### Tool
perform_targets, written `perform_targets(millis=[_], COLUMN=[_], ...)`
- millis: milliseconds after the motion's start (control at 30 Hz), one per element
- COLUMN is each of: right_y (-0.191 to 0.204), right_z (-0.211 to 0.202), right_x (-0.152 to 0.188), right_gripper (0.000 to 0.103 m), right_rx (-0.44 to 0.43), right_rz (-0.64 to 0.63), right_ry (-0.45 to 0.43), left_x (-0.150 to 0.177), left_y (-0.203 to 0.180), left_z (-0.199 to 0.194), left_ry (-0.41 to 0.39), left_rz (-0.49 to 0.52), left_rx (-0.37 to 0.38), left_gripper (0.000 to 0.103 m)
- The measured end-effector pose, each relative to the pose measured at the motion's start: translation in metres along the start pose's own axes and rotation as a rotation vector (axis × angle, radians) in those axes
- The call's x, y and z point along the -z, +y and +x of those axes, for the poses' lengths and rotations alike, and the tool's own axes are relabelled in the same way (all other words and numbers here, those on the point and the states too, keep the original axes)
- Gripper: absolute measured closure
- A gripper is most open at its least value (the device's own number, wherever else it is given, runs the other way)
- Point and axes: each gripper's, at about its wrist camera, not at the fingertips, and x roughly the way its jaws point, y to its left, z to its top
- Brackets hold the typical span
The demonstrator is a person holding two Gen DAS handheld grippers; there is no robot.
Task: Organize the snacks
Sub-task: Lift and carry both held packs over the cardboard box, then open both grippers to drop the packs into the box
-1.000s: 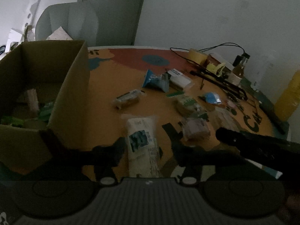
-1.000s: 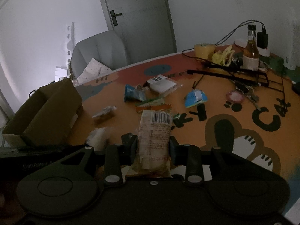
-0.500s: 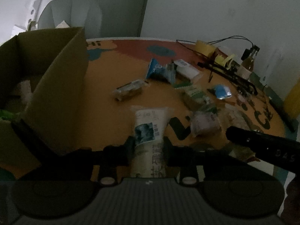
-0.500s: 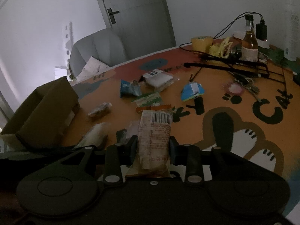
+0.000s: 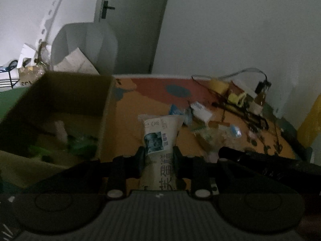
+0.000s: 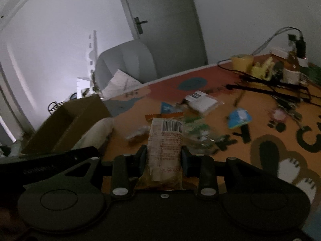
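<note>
While both views are dim and a little blurred, each tool plainly grips a snack. The left tool (image 5: 158, 157) has just been closing and is now clenched on a white packet (image 5: 161, 138) with a small blue picture and dark printed characters; the packet stands up between the fingers (image 5: 138, 160), its top seam toward 12 o'clock. At 9 to 10 o'clock from it in the left view sits an open cardboard box (image 5: 104, 120), with green wrappers (image 5: 80, 146) lying on its floor. The same box (image 6: 80, 116) appears at 10 o'clock in the right view, with the white packet (image 6: 98, 132) just beside its near corner.

The right tool (image 6: 164, 158) is clamped on a tan packet (image 6: 165, 146) printed with small red text and a barcode near its far end; it too points toward 12 o'clock.

Loose snacks remain on the orange tabletop (image 6: 220, 140): a white pack (image 6: 200, 101) with a barcode at 1 o'clock from the tan packet, a blue triangular wrapper (image 6: 239, 118) at 2 o'clock, and a green-and-clear wrapper (image 6: 197, 130) just beside the tan packet's right edge. Farther off at 2 o'clock stand a roll of yellow tape (image 6: 241, 62), tangled black cables (image 6: 270, 86) and a brown bottle (image 6: 292, 68). A grey chair (image 6: 128, 64) stands beyond the tabletop's far edge at 11 o'clock, in front of a grey door (image 6: 164, 20).
</note>
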Motion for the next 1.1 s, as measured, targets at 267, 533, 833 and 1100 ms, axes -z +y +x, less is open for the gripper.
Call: perform_targets(millis=[267, 533, 833, 1100], right_y=[0.038, 0.078, 0.11, 0.125], right_z=[0.003, 0.013, 0.029, 0.042], right_x=[-0.016, -0.025, -0.029, -0.03], right_gripper=[0.07, 0.07, 0.07, 0.07], right_rx=[-0.084, -0.166, -0.205, -0.218], right_rz=[-0.042, -0.071, -0.085, -0.087], right_ry=[-0.027, -0.034, -0.024, -0.003], left_x=[-0.017, -0.028, -0.031, -0.038], left_y=[0.026, 0.056, 0.09, 0.118], left_z=[-0.031, -0.049, -0.054, -0.048], left_ry=[-0.073, -0.107, -0.111, -0.108], left_rz=[-0.038, -0.066, -0.089, -0.108], left_rx=[-0.037, -0.089, -0.137, -0.157], left_gripper=[0.076, 0.076, 0.076, 0.076])
